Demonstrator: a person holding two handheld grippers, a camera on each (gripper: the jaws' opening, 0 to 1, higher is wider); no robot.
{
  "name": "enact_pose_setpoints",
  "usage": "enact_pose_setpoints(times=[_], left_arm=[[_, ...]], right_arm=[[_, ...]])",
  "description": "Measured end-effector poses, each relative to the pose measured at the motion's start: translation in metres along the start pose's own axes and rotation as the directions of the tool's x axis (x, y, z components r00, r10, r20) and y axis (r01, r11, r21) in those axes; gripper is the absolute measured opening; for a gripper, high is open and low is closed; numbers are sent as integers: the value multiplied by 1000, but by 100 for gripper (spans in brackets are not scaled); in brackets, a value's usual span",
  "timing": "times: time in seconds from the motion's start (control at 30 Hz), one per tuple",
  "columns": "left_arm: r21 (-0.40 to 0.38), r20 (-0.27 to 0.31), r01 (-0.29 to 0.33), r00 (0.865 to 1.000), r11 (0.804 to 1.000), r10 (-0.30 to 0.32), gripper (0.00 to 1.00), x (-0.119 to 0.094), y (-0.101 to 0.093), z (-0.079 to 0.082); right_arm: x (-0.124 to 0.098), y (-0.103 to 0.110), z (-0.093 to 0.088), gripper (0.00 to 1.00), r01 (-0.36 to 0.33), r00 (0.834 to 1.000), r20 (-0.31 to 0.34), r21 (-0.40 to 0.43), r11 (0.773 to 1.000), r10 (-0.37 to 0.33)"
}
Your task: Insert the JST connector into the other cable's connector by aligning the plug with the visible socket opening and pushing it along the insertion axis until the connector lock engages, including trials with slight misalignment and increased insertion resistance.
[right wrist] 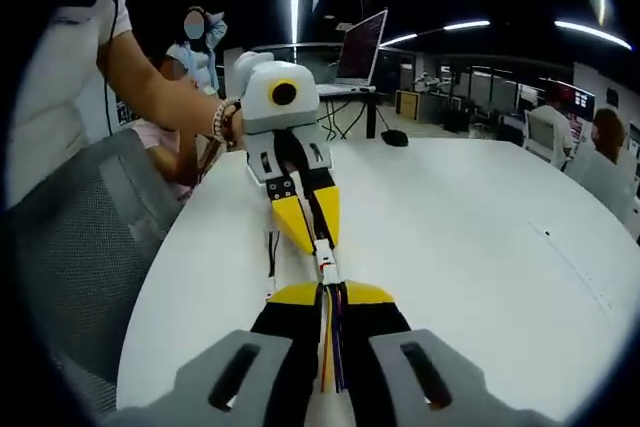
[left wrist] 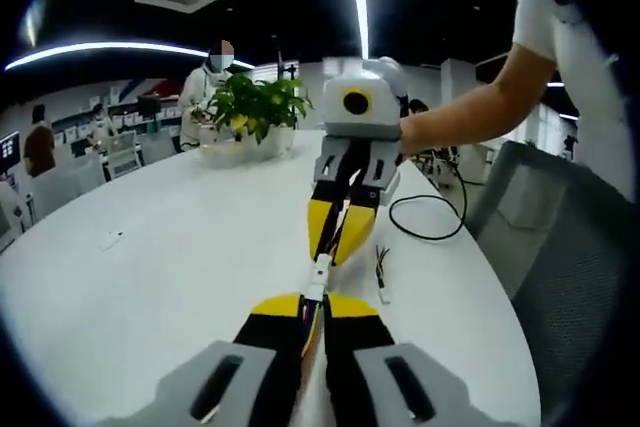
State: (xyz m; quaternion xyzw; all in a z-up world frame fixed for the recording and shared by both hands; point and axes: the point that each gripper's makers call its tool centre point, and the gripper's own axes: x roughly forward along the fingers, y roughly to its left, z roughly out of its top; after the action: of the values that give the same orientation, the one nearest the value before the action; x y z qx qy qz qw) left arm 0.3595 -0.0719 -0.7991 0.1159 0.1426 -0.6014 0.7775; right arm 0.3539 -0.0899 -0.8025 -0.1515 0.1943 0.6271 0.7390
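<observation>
JST connector (left wrist: 319, 274), white, sits between my two grippers above the white table (left wrist: 180, 257). My left gripper (left wrist: 312, 309) clamps its coloured wires; my right gripper (left wrist: 337, 237) pinches the mating cable's connector (right wrist: 327, 260) tip to tip.

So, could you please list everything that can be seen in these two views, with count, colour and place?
white connector: one mated pair or two touching, white, between the two grippers' tips; I cannot tell whether it is locked
coloured wires: one bundle, red, yellow and dark, running between the right gripper's jaws
spare cable: one, dark wires with a white plug, on the table beside the grippers
black cable: one, black, looped near the table edge
table: one, white, round
potted plant: one, green, far side of the table
laptop: one, open, on a far desk
chair: one, grey mesh, beside the table
left gripper: one, yellow and black jaws, closed on the connector
right gripper: one, yellow and black jaws, closed on the connector
</observation>
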Motion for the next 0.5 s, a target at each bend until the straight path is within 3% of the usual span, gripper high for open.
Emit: enact_pose_setpoints(times=[0.5], left_arm=[[22,-6,14,1000,1000,-14,1,-1,-4,1]], right_arm=[[3,6,2,3,-32,999,-15,-20,999,32]])
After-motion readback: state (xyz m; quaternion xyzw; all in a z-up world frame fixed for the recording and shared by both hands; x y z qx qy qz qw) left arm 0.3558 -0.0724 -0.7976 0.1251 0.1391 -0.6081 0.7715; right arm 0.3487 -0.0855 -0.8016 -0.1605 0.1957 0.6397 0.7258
